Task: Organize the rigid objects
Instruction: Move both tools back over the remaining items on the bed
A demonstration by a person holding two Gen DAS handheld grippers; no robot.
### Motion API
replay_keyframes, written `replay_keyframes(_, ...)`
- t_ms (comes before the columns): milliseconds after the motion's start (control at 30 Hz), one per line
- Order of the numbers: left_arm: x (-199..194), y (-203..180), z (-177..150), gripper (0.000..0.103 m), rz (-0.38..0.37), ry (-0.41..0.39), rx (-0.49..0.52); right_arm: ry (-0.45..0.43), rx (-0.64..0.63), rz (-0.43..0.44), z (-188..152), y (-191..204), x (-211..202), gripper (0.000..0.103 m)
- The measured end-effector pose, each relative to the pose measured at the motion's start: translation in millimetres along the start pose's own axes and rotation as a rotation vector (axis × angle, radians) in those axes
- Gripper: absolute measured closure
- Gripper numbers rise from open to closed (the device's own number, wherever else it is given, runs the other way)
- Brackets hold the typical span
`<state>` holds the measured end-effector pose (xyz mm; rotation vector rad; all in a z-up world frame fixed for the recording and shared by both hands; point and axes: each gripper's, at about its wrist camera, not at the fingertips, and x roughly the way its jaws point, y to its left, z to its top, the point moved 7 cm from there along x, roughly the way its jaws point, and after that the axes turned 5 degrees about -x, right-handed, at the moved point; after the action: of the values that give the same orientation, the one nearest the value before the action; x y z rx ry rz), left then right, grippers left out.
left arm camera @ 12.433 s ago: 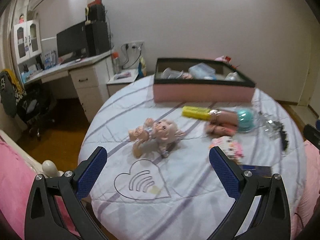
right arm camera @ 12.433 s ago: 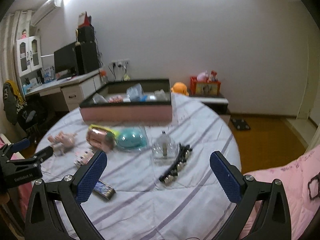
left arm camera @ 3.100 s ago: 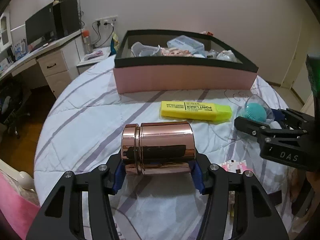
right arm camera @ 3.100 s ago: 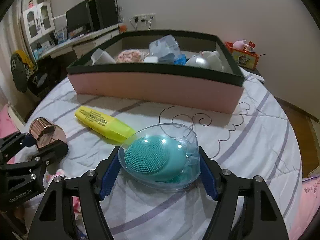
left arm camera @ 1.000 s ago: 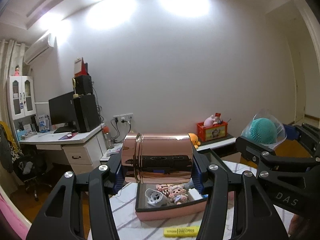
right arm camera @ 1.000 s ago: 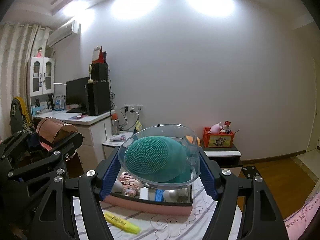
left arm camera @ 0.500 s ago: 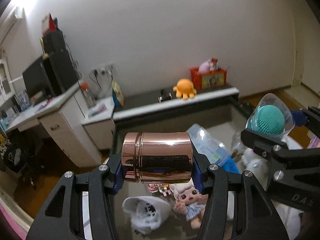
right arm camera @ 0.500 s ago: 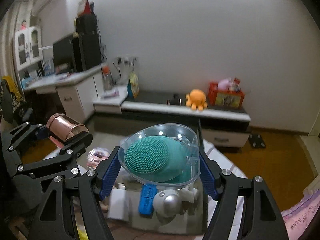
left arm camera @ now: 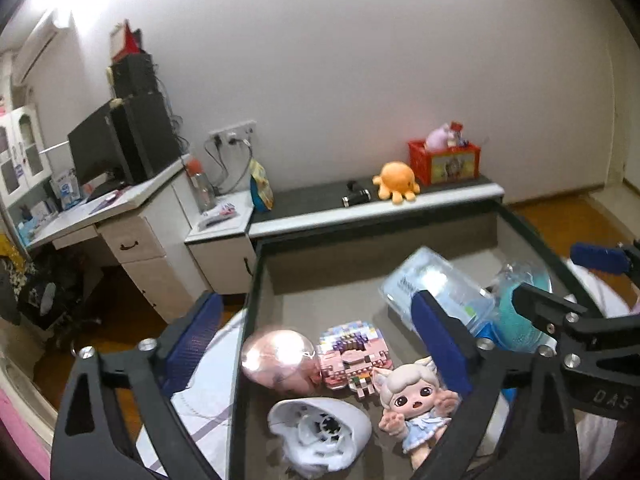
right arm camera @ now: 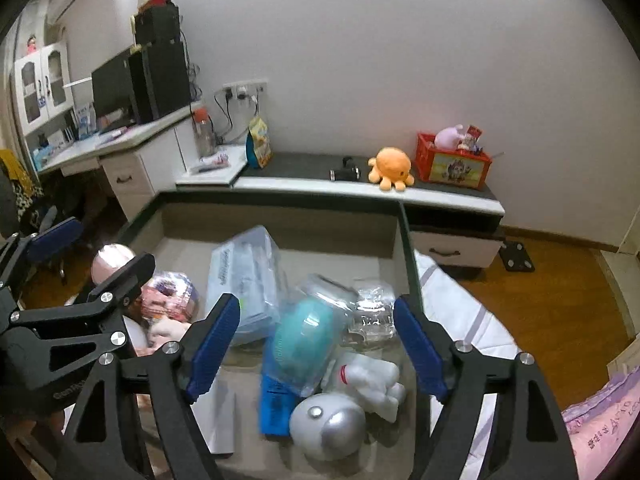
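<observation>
Left wrist view: the left gripper [left arm camera: 320,344] hangs above the left end of the storage box [left arm camera: 256,272], its blue-padded fingers [left arm camera: 192,340] spreading wide with nothing pressed between them. The rose-gold canister [left arm camera: 278,360] lies blurred in the box just inside its left wall, free of both pads. Beside it to the right is a pink block figure [left arm camera: 354,354], touching the canister's side. In front of these lie a white shell-shaped item [left arm camera: 320,428] and a doll in a blue dress [left arm camera: 416,400]. A clear plastic case [left arm camera: 432,284] lies tilted towards the back of the box.

Right wrist view: the right gripper [right arm camera: 316,344] hovers over the right half of the box, its fingers [right arm camera: 420,348] parting. The teal brush in its clear dome [right arm camera: 304,336] sits blurred between them, touching neither pad, resting on the items in the box. Beneath it is a blue flat pack [right arm camera: 276,404]; in front stands a silver and white figure [right arm camera: 344,404]. A clear crumpled container [right arm camera: 370,316] lies just to the right of the dome. The box rests on a striped bedcover [right arm camera: 460,312].

Beyond the box a low shelf [right arm camera: 360,184] carries an orange octopus plush [right arm camera: 390,168] and a red crate [right arm camera: 454,166].
</observation>
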<state>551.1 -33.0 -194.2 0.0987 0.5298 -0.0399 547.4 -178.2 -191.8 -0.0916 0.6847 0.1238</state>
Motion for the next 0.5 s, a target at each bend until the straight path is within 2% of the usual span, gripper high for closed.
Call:
replay_keyframes(167, -41.7, 8.7, 6.9, 0.000, -0.035, -0.060, -0.040, -0.096, -0.001, 0.018, 12.4, 7.8, -49.7, 0.020)
replay_keyframes(233, -64.2, 11.3, 7.0, 0.000, -0.035, -0.086, -0.044, -0.133, -0.007, 0.022, 14.1, 12.2, -70.8, 0.012)
replay_keyframes(500, -164.1, 23.0, -3.1, 0.000, -0.057, -0.215, -0.101, -0.306, -0.053, 0.018, 1.6, 33.4, -176.5, 0.011)
